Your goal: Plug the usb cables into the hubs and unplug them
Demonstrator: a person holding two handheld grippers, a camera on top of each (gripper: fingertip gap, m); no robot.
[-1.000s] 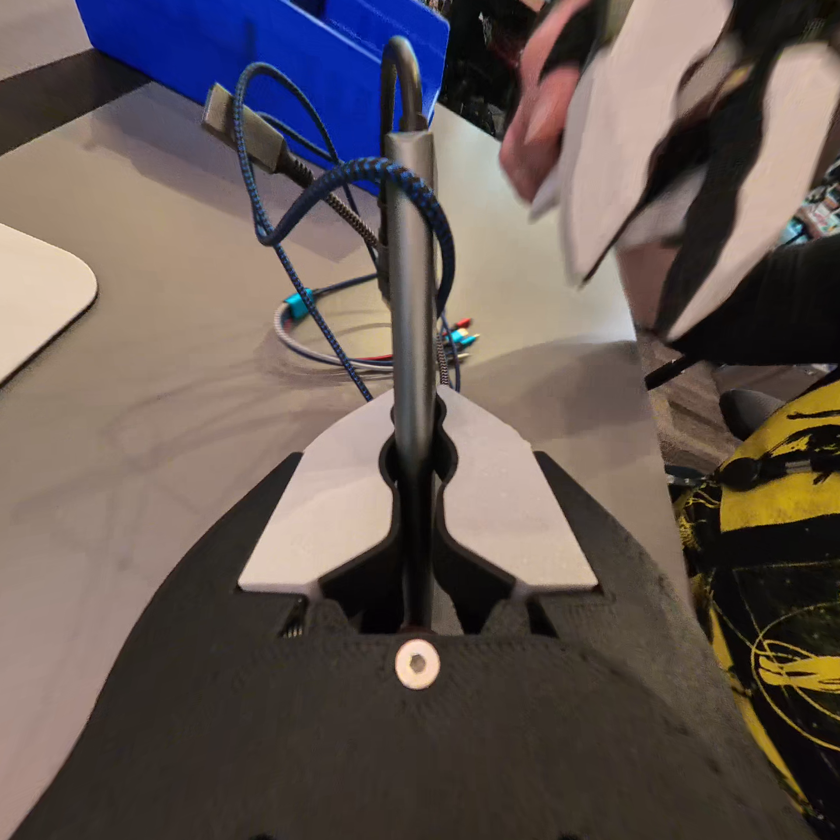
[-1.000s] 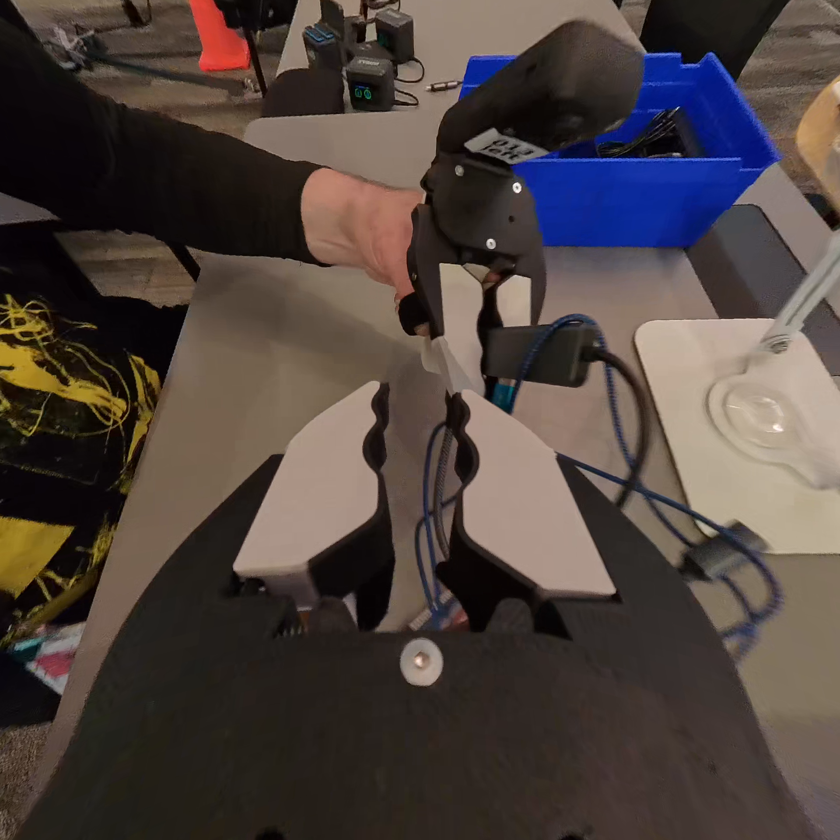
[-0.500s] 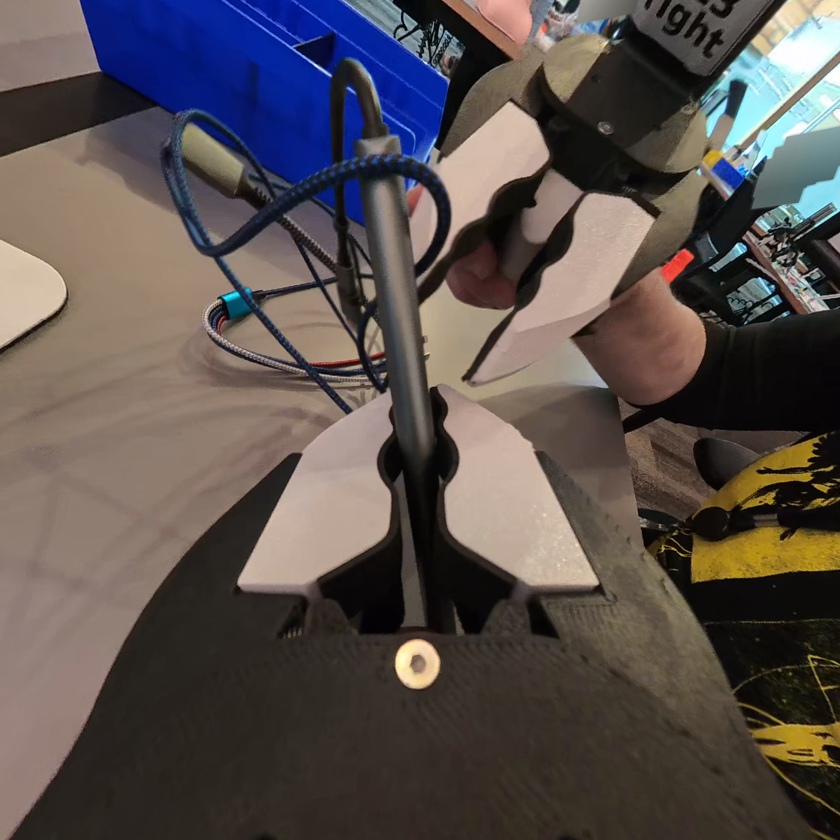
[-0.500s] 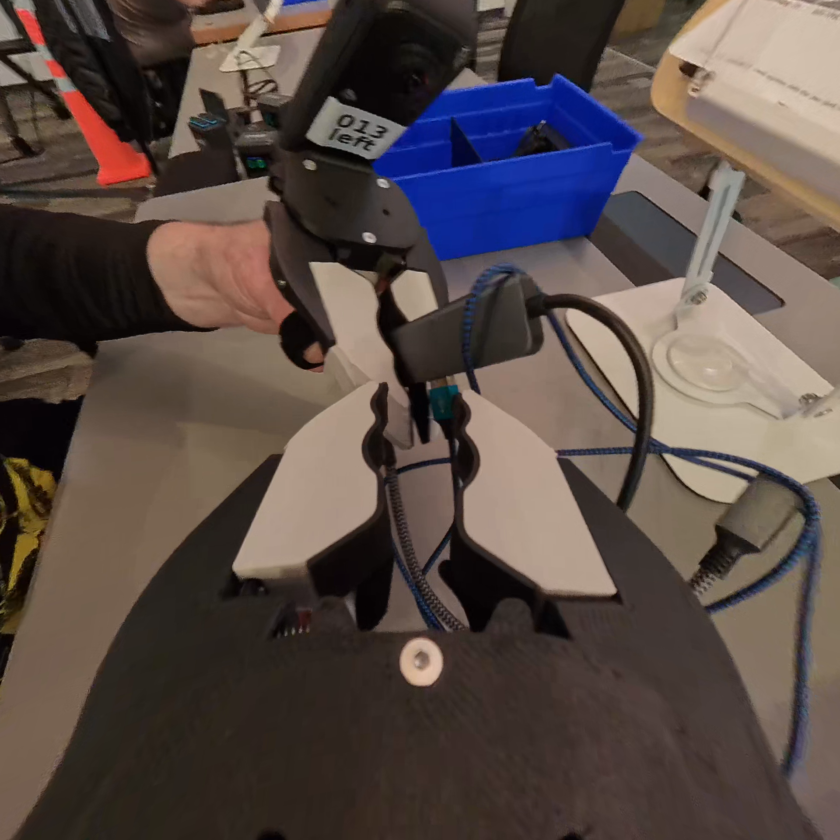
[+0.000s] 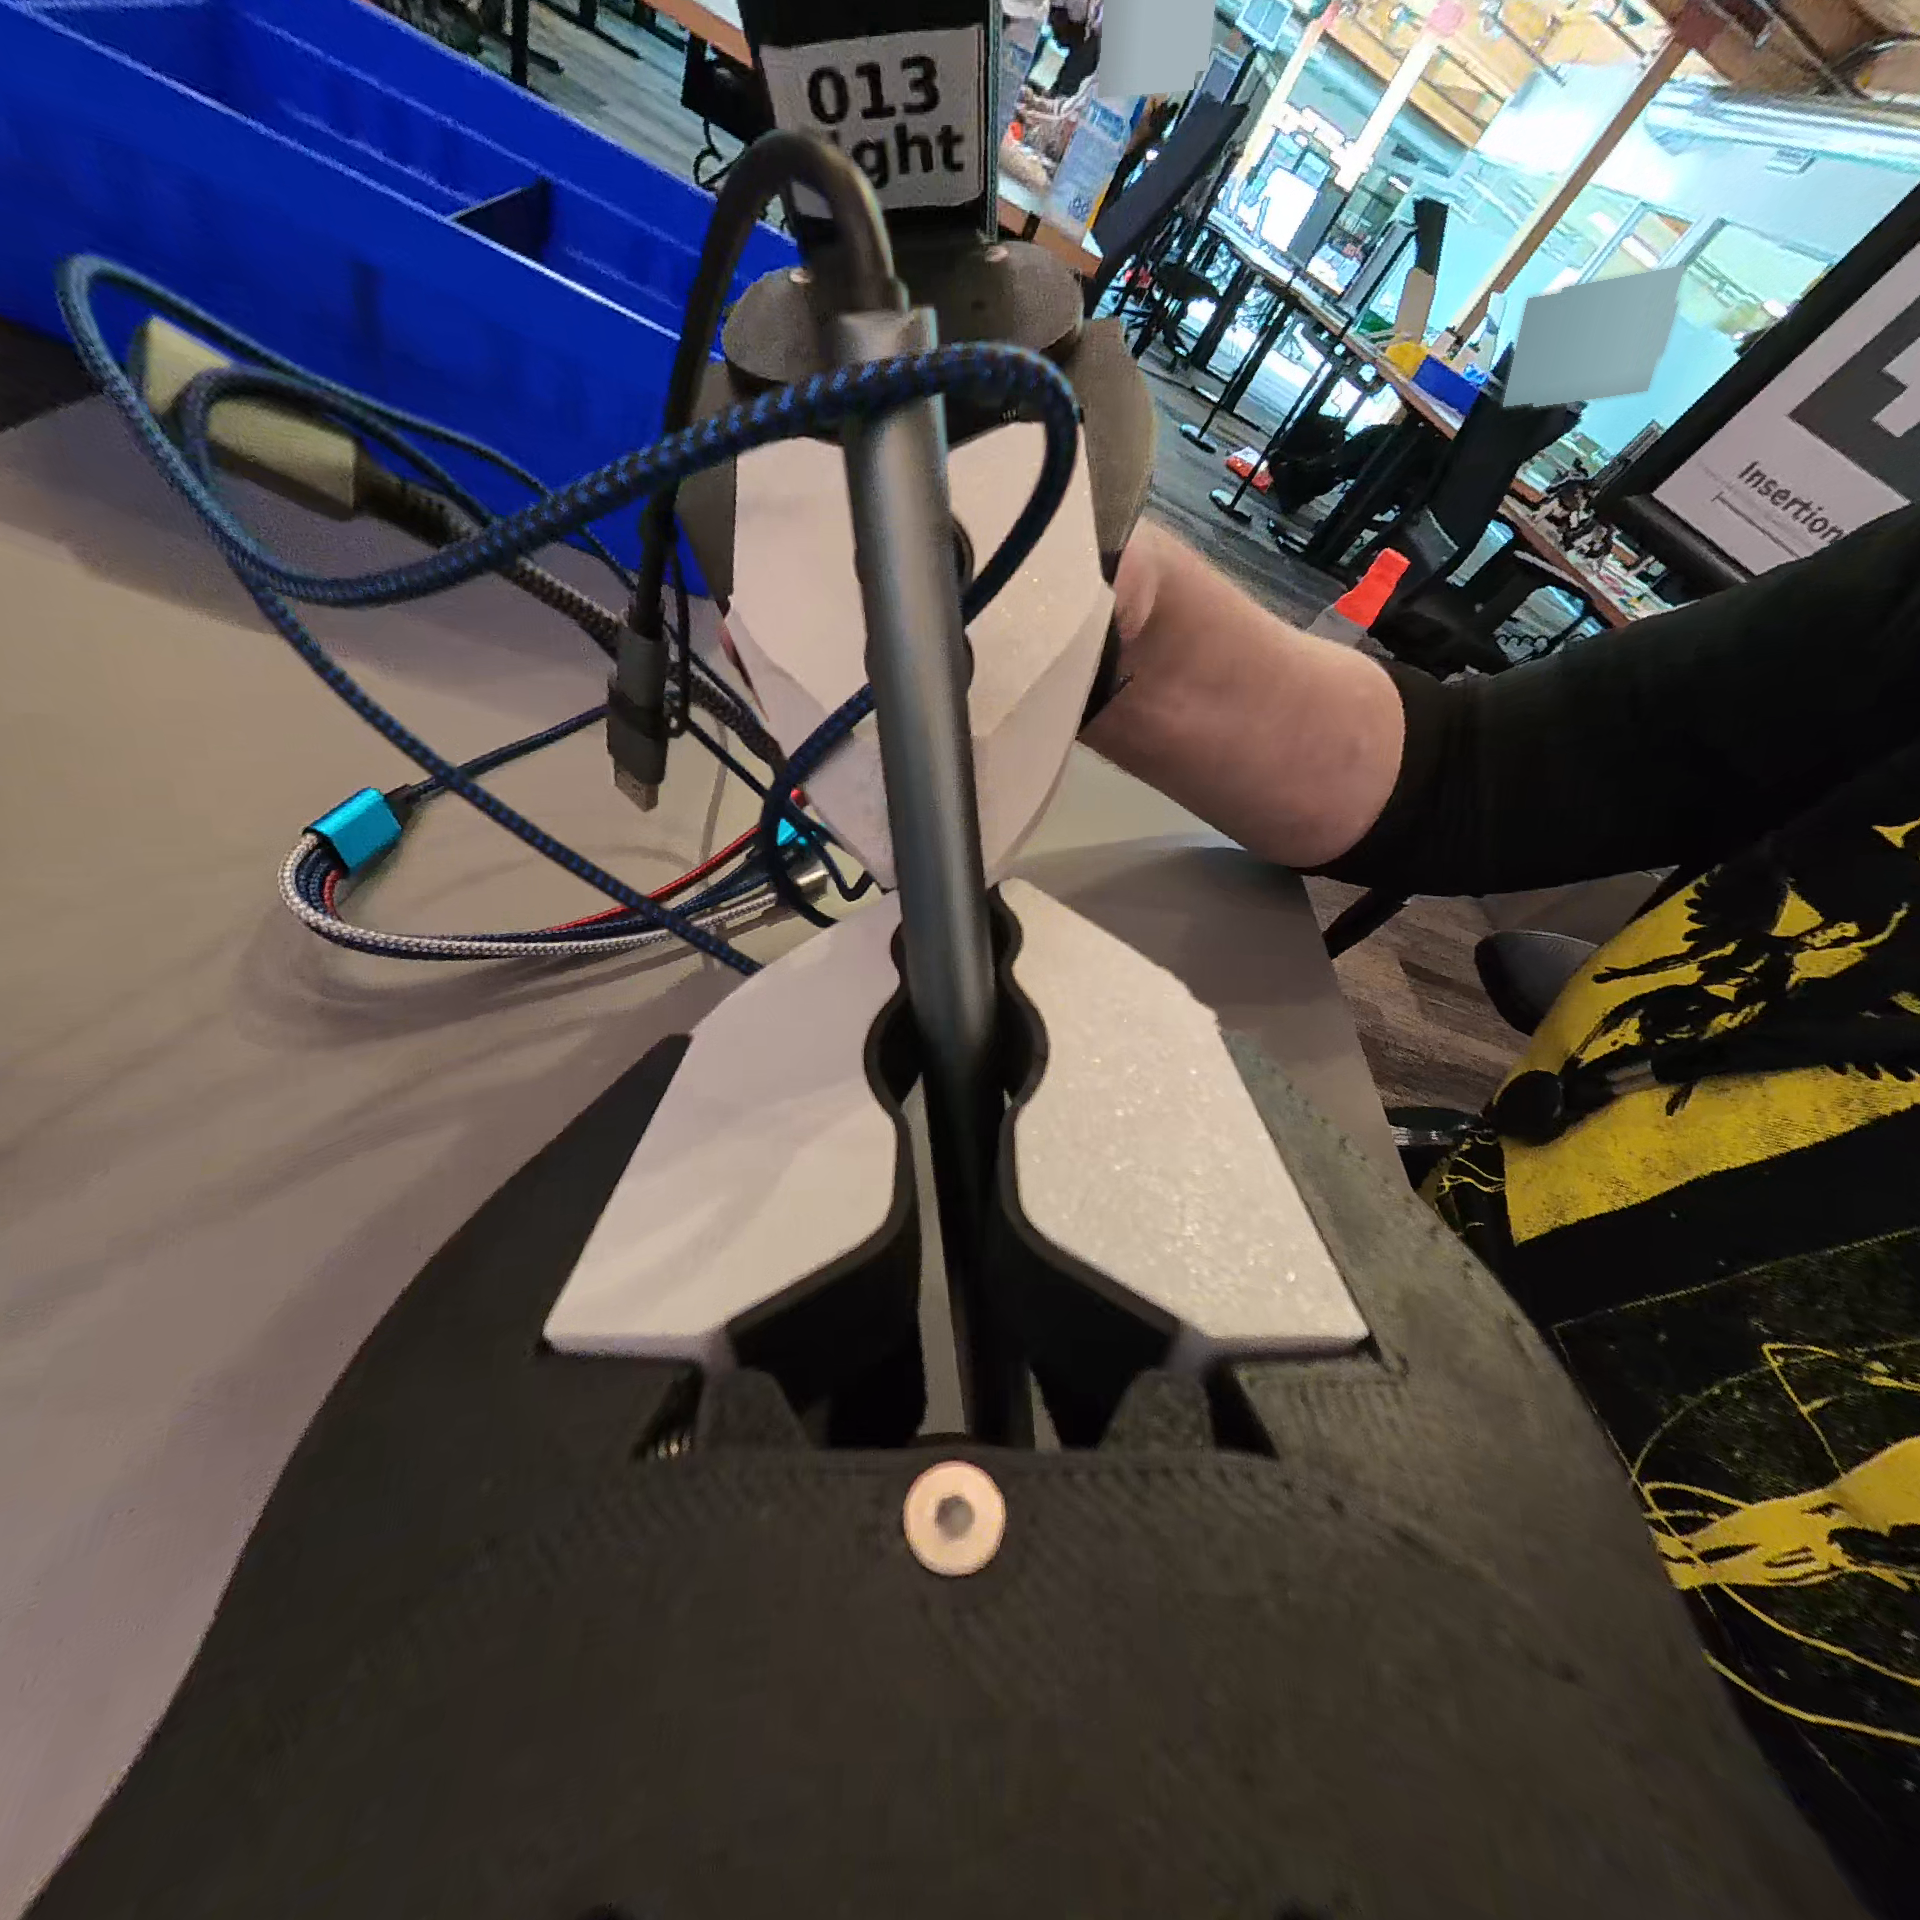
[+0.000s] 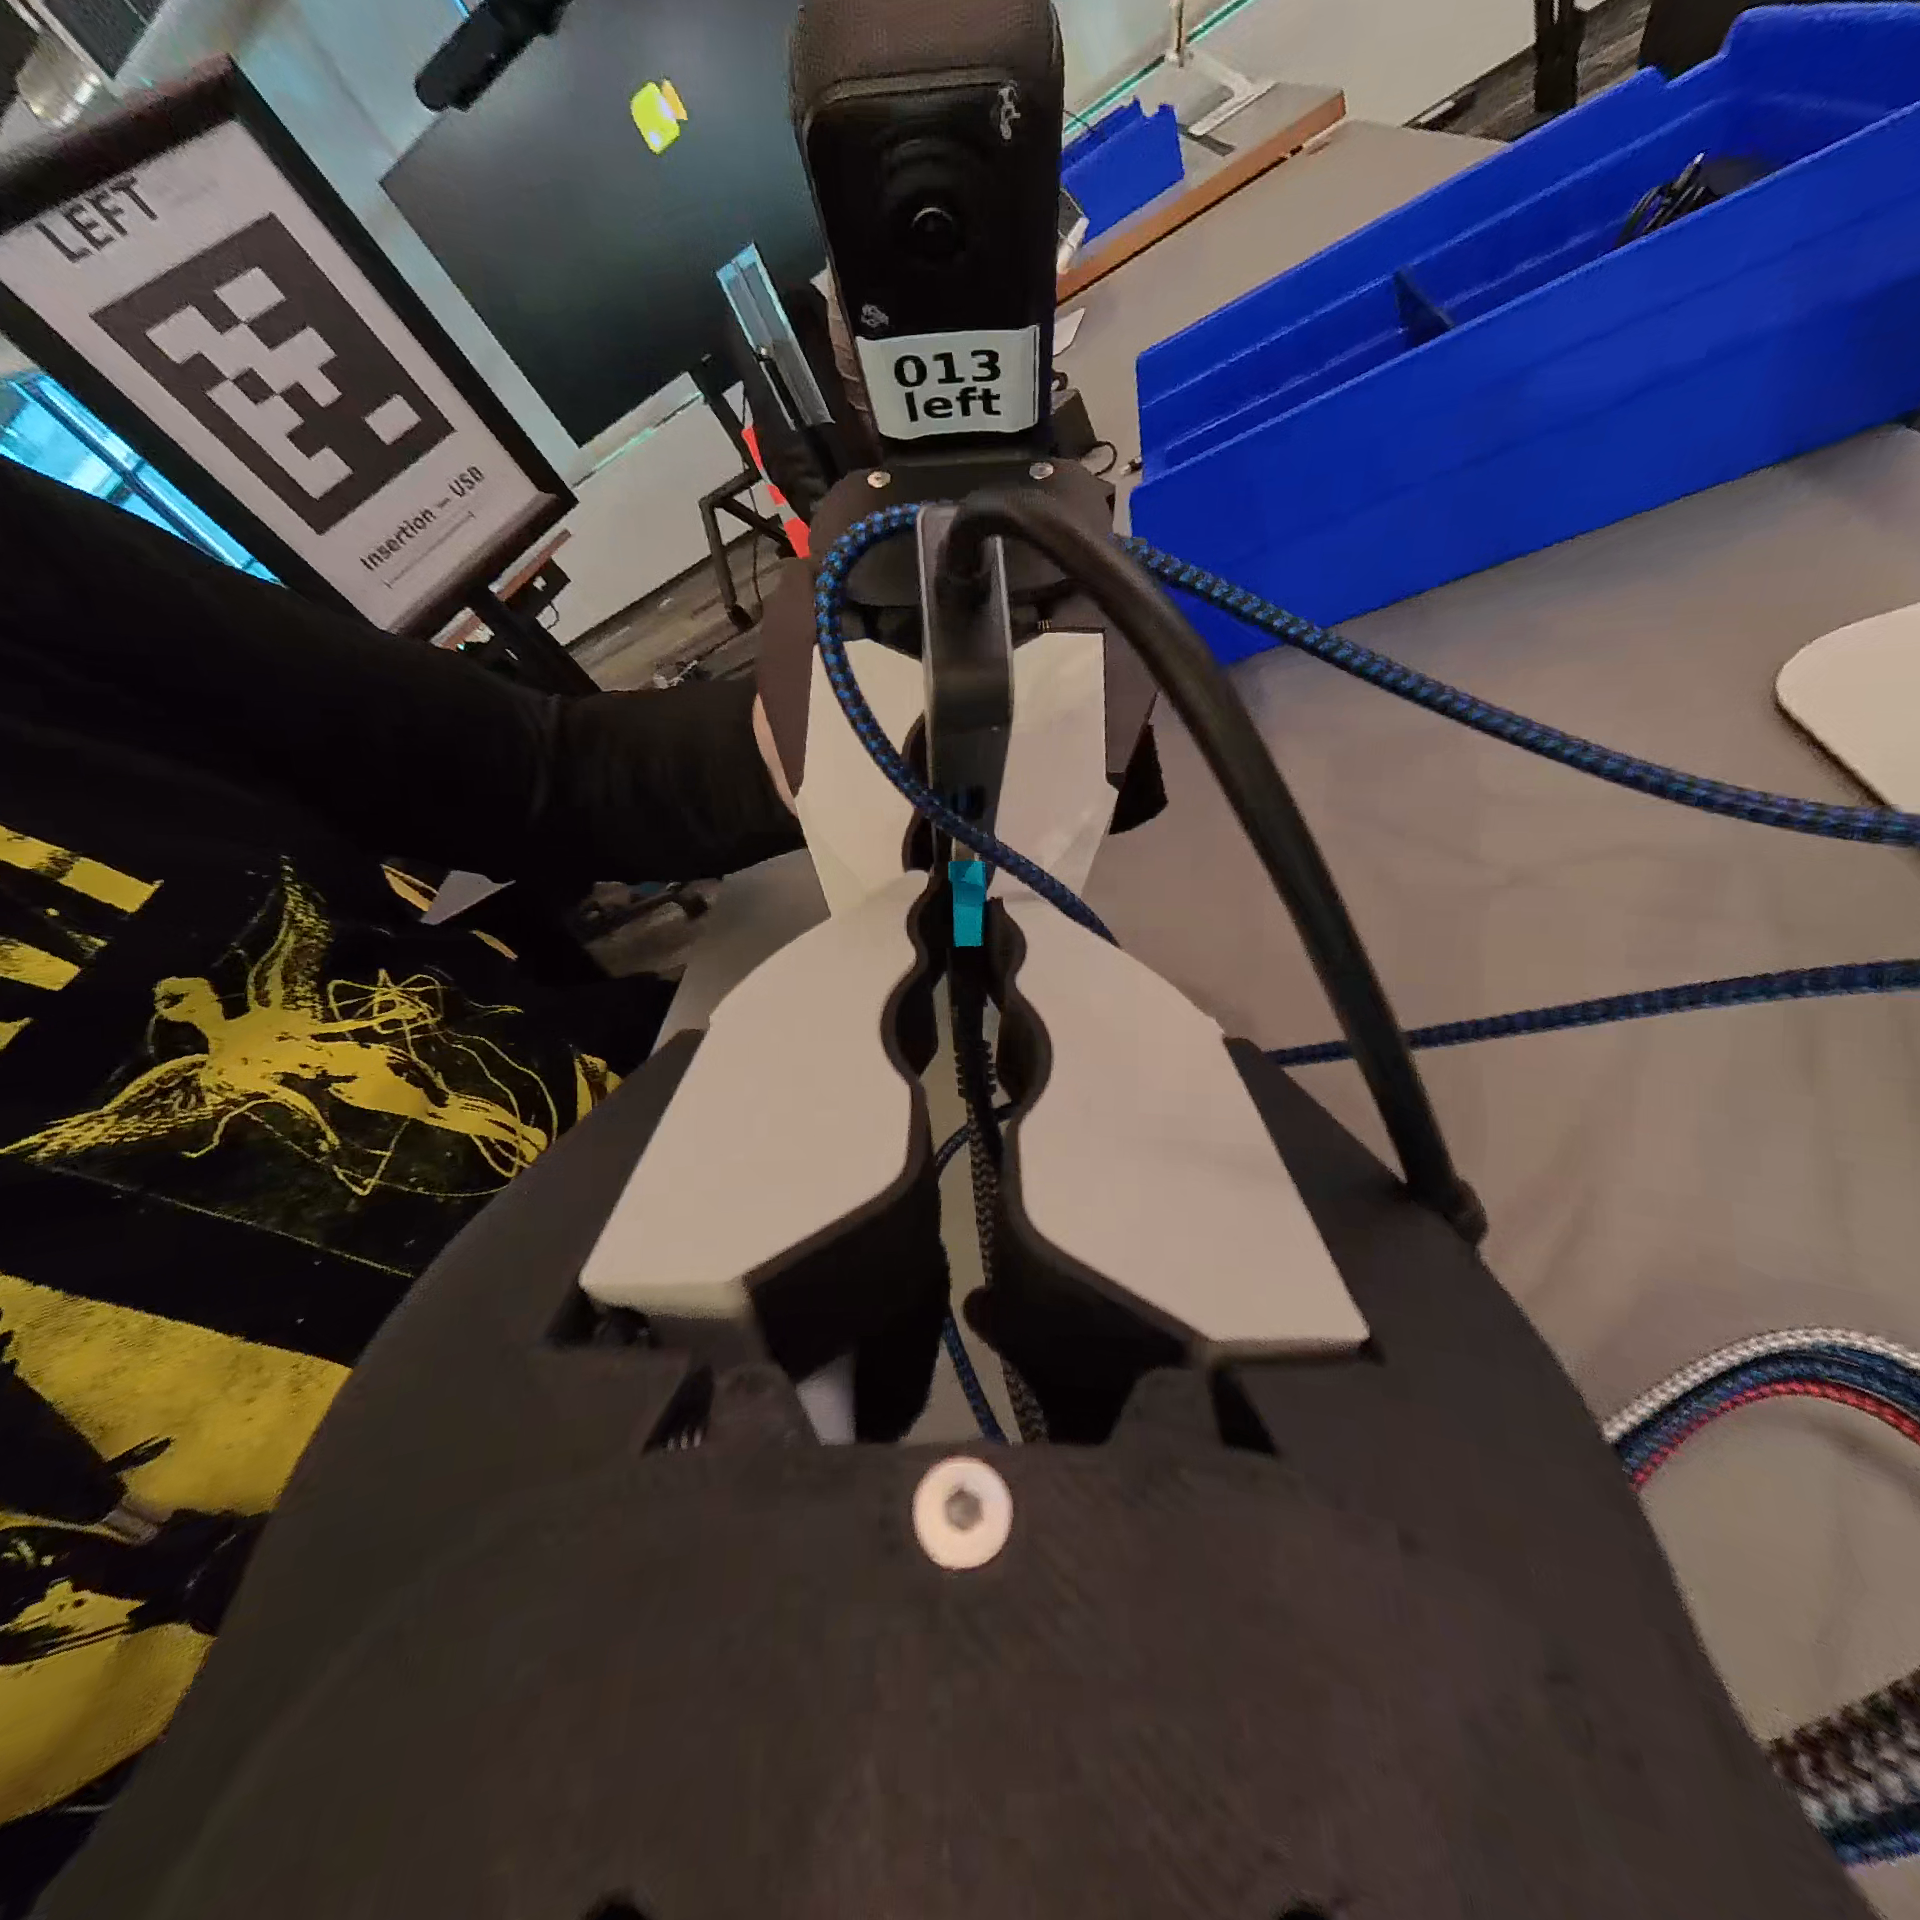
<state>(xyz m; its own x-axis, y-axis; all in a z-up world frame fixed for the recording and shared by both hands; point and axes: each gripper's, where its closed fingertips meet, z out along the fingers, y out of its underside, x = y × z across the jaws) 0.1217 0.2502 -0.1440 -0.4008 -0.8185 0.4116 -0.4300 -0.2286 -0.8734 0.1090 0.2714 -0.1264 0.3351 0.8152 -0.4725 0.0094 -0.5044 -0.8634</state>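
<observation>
One hub (image 5: 914, 727), two claws (both gripping).

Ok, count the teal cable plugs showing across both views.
2: one teal plug sits clamped in the right gripper, just below the hub; another lies on the table. More may be hidden.

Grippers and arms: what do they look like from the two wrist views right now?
Both grippers, left and right, have matte black textured bodies, a silver centre screw and pale grey wedge fingers with wavy black inner edges. Each carries a black camera with a white label. The person wears black sleeves.
</observation>
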